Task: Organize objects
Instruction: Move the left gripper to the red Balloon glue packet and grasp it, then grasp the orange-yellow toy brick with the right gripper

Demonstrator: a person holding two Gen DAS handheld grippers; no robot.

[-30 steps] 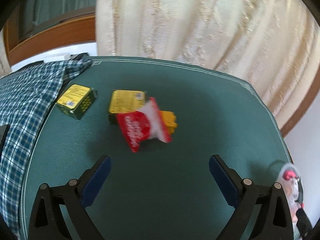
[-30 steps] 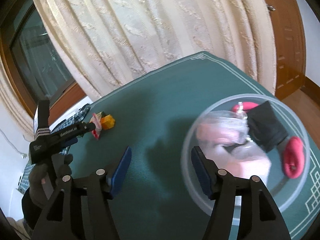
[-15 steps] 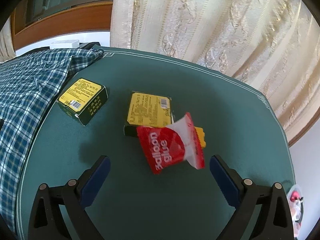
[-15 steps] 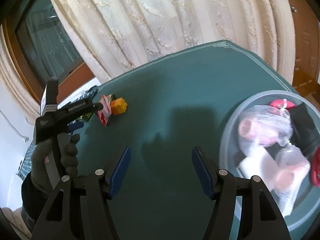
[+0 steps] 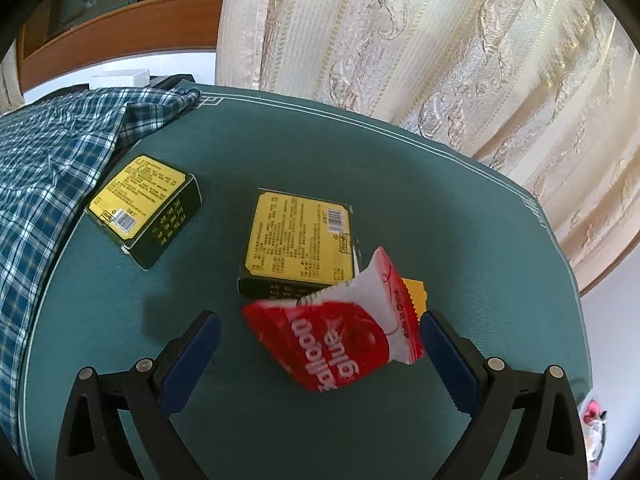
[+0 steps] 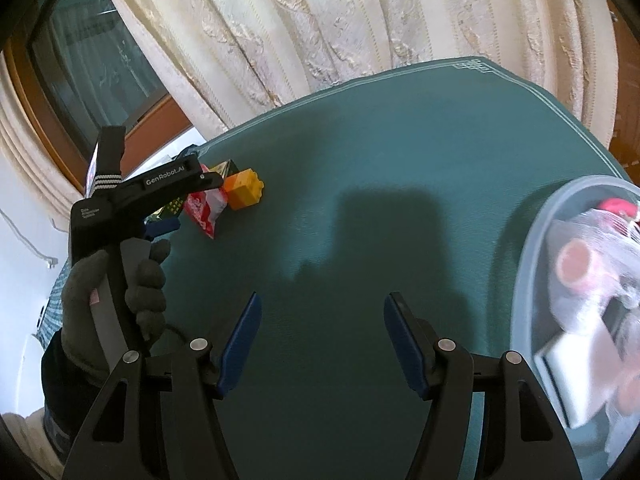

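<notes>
A red and white balloon glue packet (image 5: 340, 332) lies on the green table, leaning on a yellow and black box (image 5: 300, 248) and an orange toy brick (image 5: 416, 292). My left gripper (image 5: 320, 356) is open, its fingers on either side of the packet, just above it. The right wrist view also shows the packet (image 6: 206, 210), the brick (image 6: 244, 190) and the left gripper (image 6: 176, 204). My right gripper (image 6: 322, 340) is open and empty over bare table. A clear plastic bowl (image 6: 532, 248) at the right holds bagged items.
A second yellow and black box (image 5: 144, 200) lies left of the first. A blue plaid cloth (image 5: 48, 168) covers the table's left side. Cream curtains (image 5: 420, 40) hang behind the table. The table's right edge (image 5: 560, 260) is near the packet.
My left gripper has moved forward and down toward the packet, which now sits between its fingers. My right gripper has swung left, away from the bowl.
</notes>
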